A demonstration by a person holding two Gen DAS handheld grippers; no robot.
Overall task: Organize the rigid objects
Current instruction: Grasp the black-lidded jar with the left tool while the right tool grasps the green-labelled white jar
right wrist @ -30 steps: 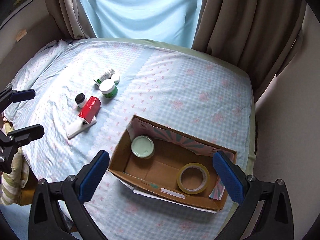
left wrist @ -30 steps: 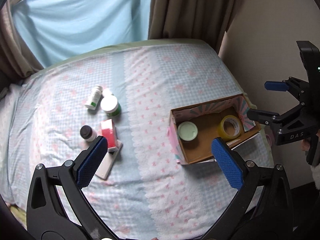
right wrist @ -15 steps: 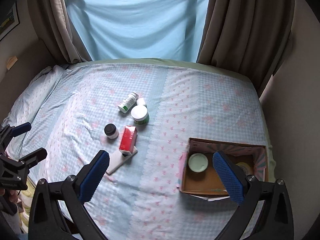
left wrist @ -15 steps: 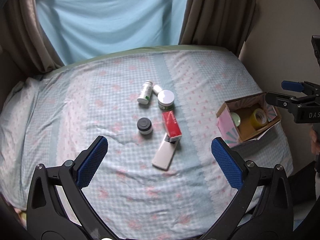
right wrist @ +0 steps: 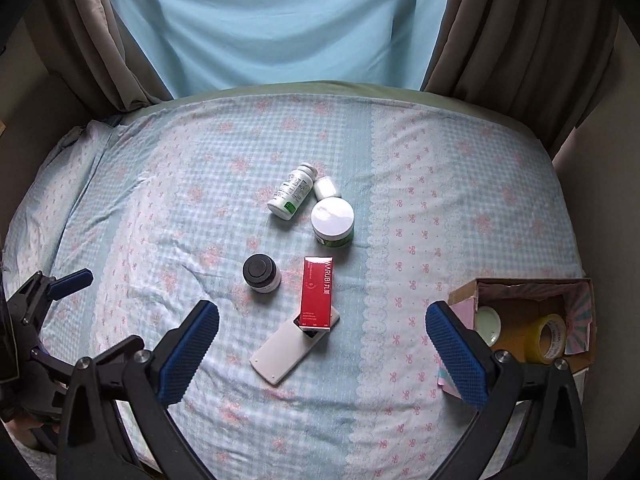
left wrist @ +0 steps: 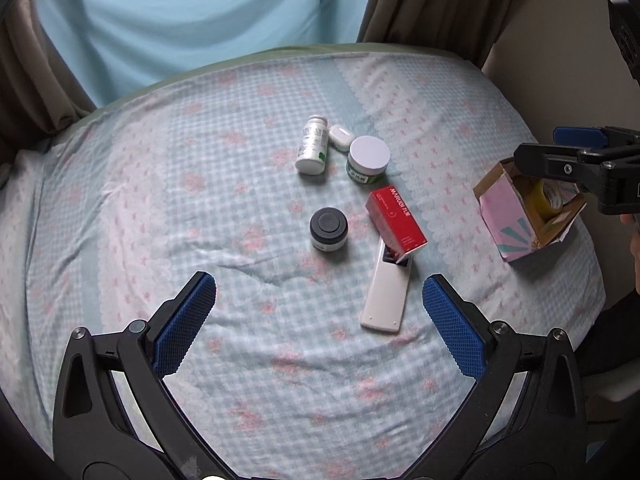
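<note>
Brown curtains [right wrist: 508,40] flank a pale blue drape [right wrist: 280,20] behind a bed [right wrist: 440,208] covered in a blue checked sheet with pink bows. At the far left of the right wrist view the left gripper [right wrist: 48,292] hangs off the bed's edge, its blue-tipped fingers spread and holding nothing; in its own view its pads [left wrist: 184,324] stand wide apart above the sheet. Toward the middle of the bed lies a loose cluster. A black-lidded jar [right wrist: 261,273] stands upright at the cluster's left. Beyond it a white bottle [right wrist: 291,191] lies on its side, with a small white case [right wrist: 327,188] just beside its right. A white-lidded green jar [right wrist: 333,222] stands near the case. A red box [right wrist: 317,291] lies flat with its near end resting on a white remote [right wrist: 288,352], which angles down to the left. The right gripper [right wrist: 322,354] hovers over the near part of the bed, jaws spread and empty. At the right edge of the bed sits an open cardboard box [right wrist: 580,364], well apart from the cluster, holding a pale green round lid [right wrist: 489,325] and a yellow tape roll [right wrist: 550,338] standing on edge.
</note>
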